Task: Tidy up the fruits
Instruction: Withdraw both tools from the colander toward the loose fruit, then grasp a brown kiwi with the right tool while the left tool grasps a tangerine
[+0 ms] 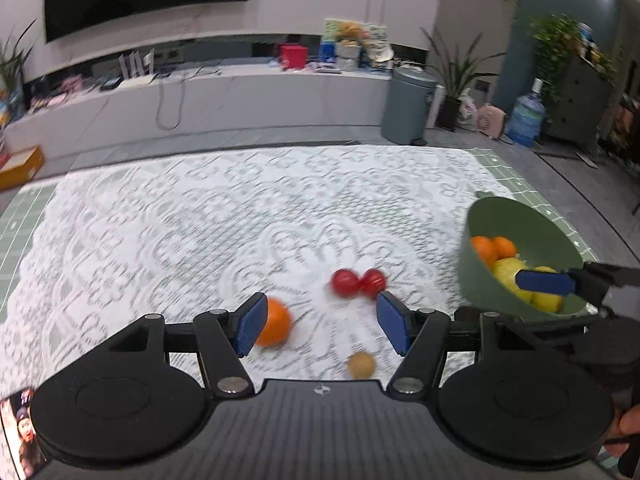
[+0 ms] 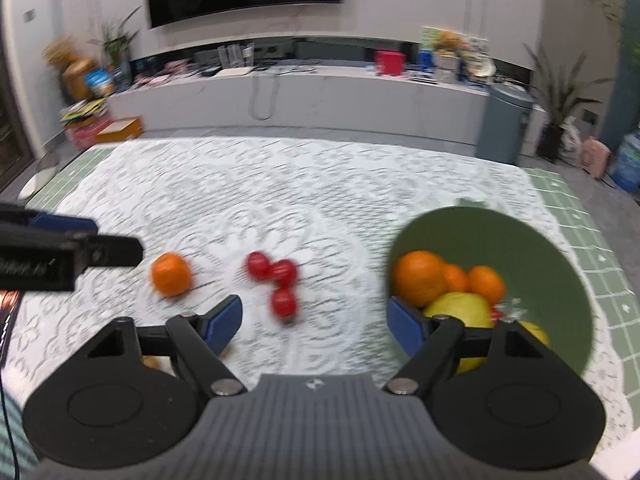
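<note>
Over lace cloth [image 1: 160, 220]: both tongs [image 1: 322, 322] [image 2: 316, 326] agape, empty.

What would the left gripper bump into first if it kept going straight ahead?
Probably the red tomatoes, which lie ahead between the open fingers of the left gripper. Depth is unclear, so it might meet the lace tablecloth first.

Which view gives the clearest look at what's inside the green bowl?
The right wrist view. It looks into the green bowl and shows oranges and yellow fruit almost unobstructed. The left wrist view catches the bowl at its right edge, seen side-on, with the right gripper covering part of the fruit.
</note>
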A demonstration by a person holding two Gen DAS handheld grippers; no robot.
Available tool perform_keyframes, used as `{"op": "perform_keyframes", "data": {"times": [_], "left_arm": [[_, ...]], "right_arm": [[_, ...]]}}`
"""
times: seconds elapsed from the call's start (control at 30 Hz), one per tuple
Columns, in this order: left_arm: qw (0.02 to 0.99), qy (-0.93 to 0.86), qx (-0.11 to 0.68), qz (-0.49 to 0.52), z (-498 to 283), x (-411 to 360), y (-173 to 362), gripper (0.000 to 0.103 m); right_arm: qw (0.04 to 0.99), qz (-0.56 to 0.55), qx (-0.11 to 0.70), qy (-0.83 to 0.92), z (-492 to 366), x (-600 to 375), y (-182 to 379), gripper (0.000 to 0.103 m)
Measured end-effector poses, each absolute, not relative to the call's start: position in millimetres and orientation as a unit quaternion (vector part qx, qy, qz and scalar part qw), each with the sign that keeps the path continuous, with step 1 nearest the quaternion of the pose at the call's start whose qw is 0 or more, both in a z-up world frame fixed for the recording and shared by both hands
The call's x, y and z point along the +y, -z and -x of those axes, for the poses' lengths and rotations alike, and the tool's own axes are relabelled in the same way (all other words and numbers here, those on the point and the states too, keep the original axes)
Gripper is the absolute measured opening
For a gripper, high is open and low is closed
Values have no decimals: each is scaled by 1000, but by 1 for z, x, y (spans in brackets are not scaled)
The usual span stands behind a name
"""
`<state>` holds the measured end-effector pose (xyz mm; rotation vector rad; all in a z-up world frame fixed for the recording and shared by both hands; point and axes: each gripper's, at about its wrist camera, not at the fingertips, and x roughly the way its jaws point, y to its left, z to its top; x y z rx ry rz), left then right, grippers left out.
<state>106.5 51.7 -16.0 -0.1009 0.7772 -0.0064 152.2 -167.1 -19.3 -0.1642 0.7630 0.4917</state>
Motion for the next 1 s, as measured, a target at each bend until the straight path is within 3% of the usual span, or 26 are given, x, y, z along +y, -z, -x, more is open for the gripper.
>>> {"op": "perform_keyframes", "data": {"times": [0.4,0.63,1.0], "left_arm": [[907,-21,411,87,-85,90,40,74],[898,-14,426,109,-82,96,60,68],[904,-12,416,94,-97,94,73,62]], "right_arm": [[854,152,386,-313,-130,-108,48,40],[847,157,399,-313,-137,-104,61,33],[840,154,413,-316,-149,-96,75,32]]}}
